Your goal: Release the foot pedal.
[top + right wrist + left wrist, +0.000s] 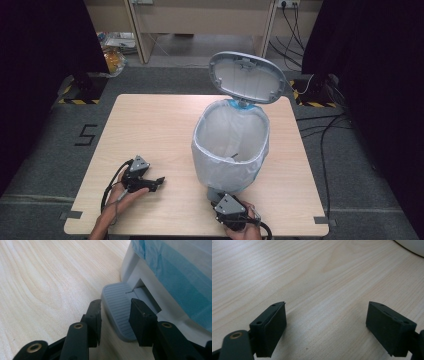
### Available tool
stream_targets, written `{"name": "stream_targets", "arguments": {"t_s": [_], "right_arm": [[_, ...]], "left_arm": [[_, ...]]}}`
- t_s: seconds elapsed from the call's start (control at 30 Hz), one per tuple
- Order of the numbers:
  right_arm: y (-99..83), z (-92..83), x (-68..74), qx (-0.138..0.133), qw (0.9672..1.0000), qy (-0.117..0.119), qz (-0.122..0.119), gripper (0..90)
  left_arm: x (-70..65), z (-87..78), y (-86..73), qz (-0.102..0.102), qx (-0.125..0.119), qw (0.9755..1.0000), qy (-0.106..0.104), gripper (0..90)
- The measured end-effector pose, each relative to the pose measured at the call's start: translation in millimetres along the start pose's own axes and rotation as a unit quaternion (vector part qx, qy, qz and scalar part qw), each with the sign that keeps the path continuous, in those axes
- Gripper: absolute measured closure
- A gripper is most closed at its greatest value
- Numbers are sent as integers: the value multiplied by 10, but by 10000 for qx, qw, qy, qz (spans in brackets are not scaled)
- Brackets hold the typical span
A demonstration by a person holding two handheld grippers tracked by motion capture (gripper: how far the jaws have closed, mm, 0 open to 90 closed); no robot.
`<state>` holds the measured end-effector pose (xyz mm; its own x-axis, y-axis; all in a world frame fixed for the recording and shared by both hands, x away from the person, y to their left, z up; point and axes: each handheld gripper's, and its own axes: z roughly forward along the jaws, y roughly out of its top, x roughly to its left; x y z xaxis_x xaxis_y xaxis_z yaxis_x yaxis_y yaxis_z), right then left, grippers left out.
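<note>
Bin: your pedal bin [231, 147] stood right of the table's [150, 120] centre, lid [247, 77] up.
Left gripper [325, 322]: you rested it by the near-left edge, jaws wide apart, holding nothing.
Right gripper [115, 315]: your part-open jaws straddled the grey pedal [117, 307].

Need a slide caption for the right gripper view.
Right claw pressing the grey ribbed pedal of a bag-lined bin on a wooden table.
</note>
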<state>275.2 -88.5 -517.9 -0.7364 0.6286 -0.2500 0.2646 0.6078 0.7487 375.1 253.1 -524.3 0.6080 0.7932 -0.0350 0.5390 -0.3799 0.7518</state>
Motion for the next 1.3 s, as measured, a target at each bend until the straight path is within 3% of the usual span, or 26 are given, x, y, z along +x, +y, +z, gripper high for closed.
{"name": "stream_targets", "arguments": {"t_s": [0.33, 0.63, 0.9, 1.3], "right_arm": [[-2, -4, 6, -4, 10000, 59, -46, 569], [-9, -24, 4, -92, 9999, 111, 78, 564], [38, -118, -44, -366, 9990, 133, 196, 567], [25, -149, -62, -409, 9983, 238, 348, 547]], "left_arm": [[4, 0, -1, -25, -4, 10000, 19, 159], [5, 0, -1, -37, -10, 10000, 32, 159], [5, -1, -1, -39, -1, 10000, 44, 159], [8, -2, 0, -37, 9, 10000, 43, 160]]}}
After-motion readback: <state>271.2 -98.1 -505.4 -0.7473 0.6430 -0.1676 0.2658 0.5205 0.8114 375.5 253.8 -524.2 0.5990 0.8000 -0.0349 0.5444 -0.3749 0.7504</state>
